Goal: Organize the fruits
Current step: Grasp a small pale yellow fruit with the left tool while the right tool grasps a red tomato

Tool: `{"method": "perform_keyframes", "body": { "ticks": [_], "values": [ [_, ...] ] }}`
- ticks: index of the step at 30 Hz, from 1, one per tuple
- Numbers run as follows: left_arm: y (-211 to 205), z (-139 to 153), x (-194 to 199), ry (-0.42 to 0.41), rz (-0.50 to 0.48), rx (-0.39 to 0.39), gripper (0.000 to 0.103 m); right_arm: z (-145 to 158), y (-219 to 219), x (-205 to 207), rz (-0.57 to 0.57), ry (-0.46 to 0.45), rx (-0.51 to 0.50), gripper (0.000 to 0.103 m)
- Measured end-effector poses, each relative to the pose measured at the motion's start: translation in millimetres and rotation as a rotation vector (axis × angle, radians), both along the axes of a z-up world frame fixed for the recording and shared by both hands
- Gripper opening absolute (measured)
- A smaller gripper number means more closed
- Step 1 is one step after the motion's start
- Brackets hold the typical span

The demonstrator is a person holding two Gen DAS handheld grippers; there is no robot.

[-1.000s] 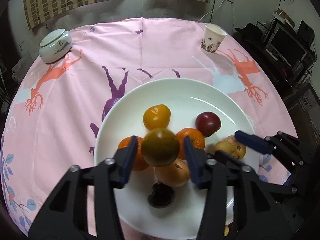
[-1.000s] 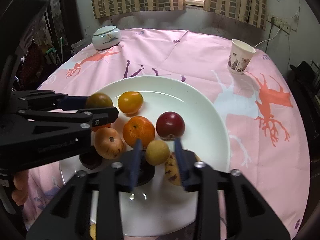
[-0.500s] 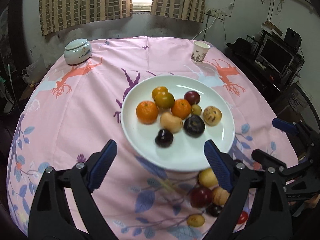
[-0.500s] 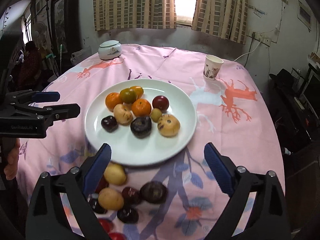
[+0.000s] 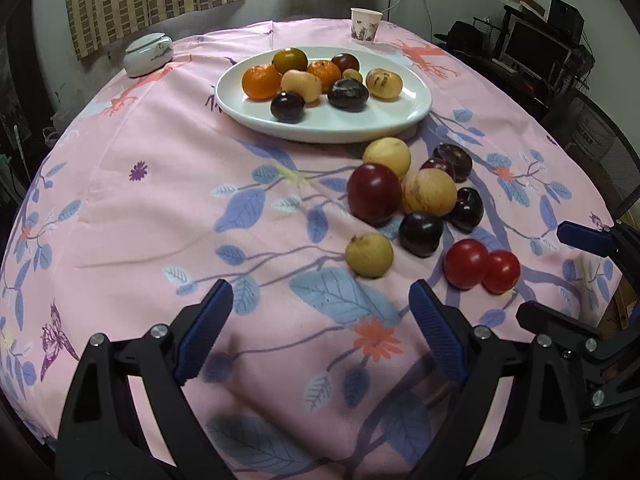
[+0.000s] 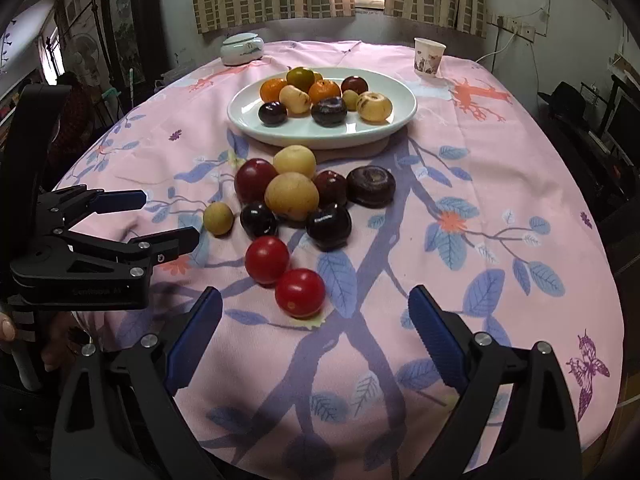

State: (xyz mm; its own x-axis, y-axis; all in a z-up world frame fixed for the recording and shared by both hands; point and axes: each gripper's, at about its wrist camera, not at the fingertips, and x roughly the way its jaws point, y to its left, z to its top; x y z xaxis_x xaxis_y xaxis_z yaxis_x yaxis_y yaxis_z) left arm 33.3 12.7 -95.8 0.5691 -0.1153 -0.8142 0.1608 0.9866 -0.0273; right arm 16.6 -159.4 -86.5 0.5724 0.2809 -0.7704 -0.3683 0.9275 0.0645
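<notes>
loose fruits: (image 6: 296,204) lay in a cluster on the pink cloth just in front of the white plate (image 6: 396,128), several touching one another; I judged these were the ones left to move
two red tomatoes: (image 6: 284,276) sat nearest me, touching each other, at the near edge of that cluster
small yellow fruit: (image 5: 369,255) rested a little apart on the left side, an easy single pick by my reckoning
plate fruits: (image 5: 312,78) oranges, dark plums and pale ones were grouped toward the far half of the plate, leaving bare white rim toward me, room for more I thought
left gripper: (image 5: 320,332) I held it released, nothing between its blue pads, aimed down at bare cloth just short of the small yellow fruit
right gripper: (image 6: 316,336) released as well and empty, its gap lined up just below the nearer tomato
surface: (image 6: 500,184) round, draped in the patterned cloth; soft folds could let round fruit roll, I supposed
paper cup: (image 6: 428,58) and lidded jar (image 6: 242,49) stood beyond the plate, well clear of my work
</notes>
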Motion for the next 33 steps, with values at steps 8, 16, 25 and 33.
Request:
{"method": "perform_keyframes", "body": {
  "ticks": [8, 16, 25, 33],
  "values": [
    [-1, -3, 0, 0.006, 0.002, -0.009, 0.091, -14, -5, 3, 0.023, 0.051, 0.067, 0.043],
    [-1, -6, 9, 0.022, 0.000, -0.014, 0.091, -18, -1, 12, 0.030, 0.064, 0.100, 0.029],
    [-10, -13, 28, 0.013, -0.004, -0.046, 0.081, -9, -28, 8, -0.043, 0.058, 0.130, 0.029],
    [-14, -10, 28, 0.001, -0.019, -0.060, 0.027, -5, -33, 6, -0.047, 0.056, 0.158, 0.029]
  ]
}}
